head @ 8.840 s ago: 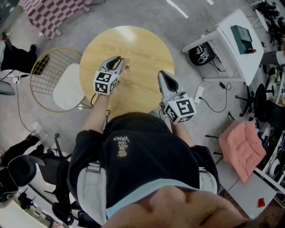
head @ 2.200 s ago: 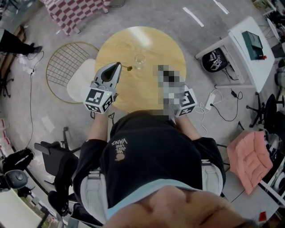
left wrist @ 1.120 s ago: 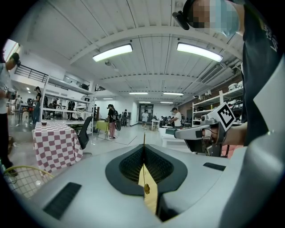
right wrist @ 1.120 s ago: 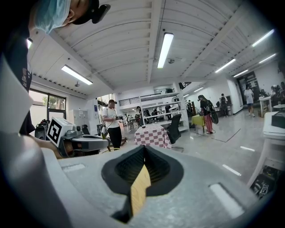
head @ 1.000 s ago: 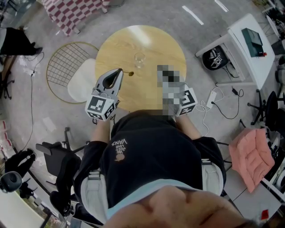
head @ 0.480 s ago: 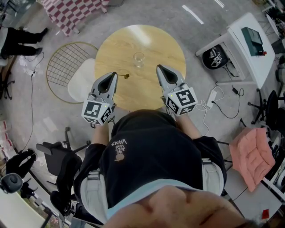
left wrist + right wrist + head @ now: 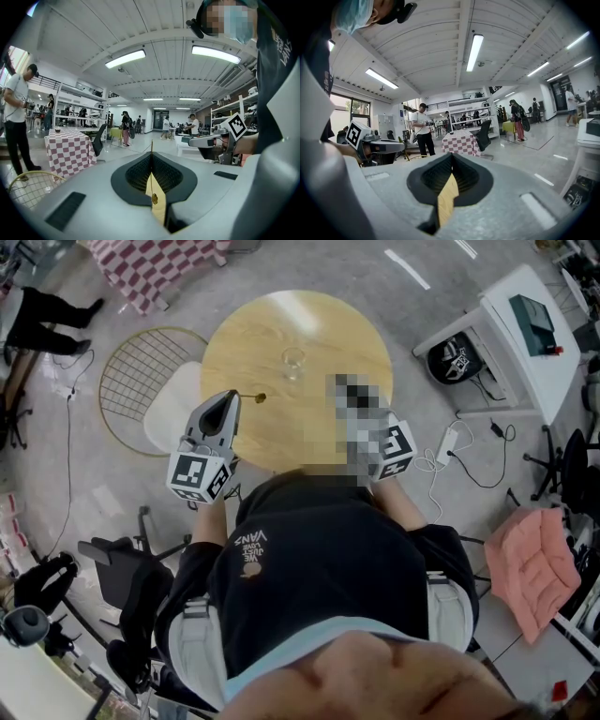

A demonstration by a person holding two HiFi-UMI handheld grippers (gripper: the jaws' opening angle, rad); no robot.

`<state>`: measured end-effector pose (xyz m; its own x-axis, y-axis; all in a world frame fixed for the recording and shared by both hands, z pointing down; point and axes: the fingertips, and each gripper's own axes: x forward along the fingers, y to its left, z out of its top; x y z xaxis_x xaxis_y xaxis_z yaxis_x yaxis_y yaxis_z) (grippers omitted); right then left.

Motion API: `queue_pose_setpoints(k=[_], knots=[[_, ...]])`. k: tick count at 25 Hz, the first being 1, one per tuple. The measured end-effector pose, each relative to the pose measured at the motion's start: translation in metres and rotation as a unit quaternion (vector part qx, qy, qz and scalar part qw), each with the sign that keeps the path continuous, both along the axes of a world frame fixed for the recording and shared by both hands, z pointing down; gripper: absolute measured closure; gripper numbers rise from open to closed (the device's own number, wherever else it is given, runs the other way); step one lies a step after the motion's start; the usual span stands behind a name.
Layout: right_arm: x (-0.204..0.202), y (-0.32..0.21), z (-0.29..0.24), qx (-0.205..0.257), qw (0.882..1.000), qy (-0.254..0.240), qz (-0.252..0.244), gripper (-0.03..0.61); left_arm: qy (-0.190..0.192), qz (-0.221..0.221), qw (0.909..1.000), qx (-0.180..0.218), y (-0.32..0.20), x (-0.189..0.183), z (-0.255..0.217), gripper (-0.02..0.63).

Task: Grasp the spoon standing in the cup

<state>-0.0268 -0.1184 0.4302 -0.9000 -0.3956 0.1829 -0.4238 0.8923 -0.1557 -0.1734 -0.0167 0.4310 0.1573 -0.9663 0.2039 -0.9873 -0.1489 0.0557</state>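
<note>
Spoon is out of the cup, carried in the air over the near-left part of the round table. In the head view its long axis runs roughly level across the picture. One end is at the tip of the left gripper; the small rounded end points right, toward the table's middle. It stops well short of the cup, which stands alone further back near the centre. The left gripper view shows those jaws pressed together on the spoon. The thin gold stem runs up the seam between them and pokes out above, with a small gold knob lower down against the strip of tabletop. Right gripper: jaws closed on each other with nothing between, only a wedge of pale wood showing below the seam. In the head view most of it lies under a mosaic patch, near the table's near-right edge. Spoon is slender, gold-coloured metal. Cup is small, clear glass, upright. Table top is light wood grain, circular, with glare at the far side. Gripper shells are smooth grey with dark ribbed pads inside. Left marker cube is white with black squares.
</note>
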Motion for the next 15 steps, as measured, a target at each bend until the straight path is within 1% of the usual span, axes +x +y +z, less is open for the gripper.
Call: queue_pose_setpoints(k=[9, 15], knots=[[0.002, -0.001, 0.001, 0.002, 1.0, 0.004, 0.002, 0.58, -0.004, -0.018, 0.9998, 0.005, 0.004, -0.009, -0.005, 0.601], [0.002, 0.0, 0.003, 0.015, 1.0, 0.022, 0.001, 0.581, -0.003, -0.025, 0.9997, 0.006, 0.006, -0.013, -0.005, 0.601]])
